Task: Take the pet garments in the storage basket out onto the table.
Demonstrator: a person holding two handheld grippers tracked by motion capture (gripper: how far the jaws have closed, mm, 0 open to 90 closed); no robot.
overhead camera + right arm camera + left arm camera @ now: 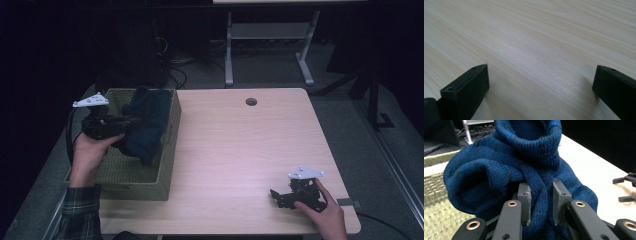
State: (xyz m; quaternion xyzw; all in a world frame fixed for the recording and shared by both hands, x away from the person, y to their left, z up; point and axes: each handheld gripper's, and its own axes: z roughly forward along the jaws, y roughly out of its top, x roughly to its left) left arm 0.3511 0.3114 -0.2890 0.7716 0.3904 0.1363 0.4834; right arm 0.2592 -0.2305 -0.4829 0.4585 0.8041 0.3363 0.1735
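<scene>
A dark blue knitted garment [147, 122] hangs bunched above the woven green basket [135, 182] at the table's left. My left gripper [131, 120] is shut on a fold of the blue knit [499, 172], which is squeezed between its two grey pads [524, 200]. The garment's lower end droops into the basket. At the front right of the table my right gripper [276, 194] rests low over the wood, jaws wide open with nothing between them [540, 82]. In the left gripper view the right gripper [626, 188] appears far off on the tabletop.
The light wooden table [240, 145] has a round cable hole [251, 102] near its far edge. Behind it stand the legs of another desk [267, 45] and cables on the floor. The basket takes up the left edge of the table.
</scene>
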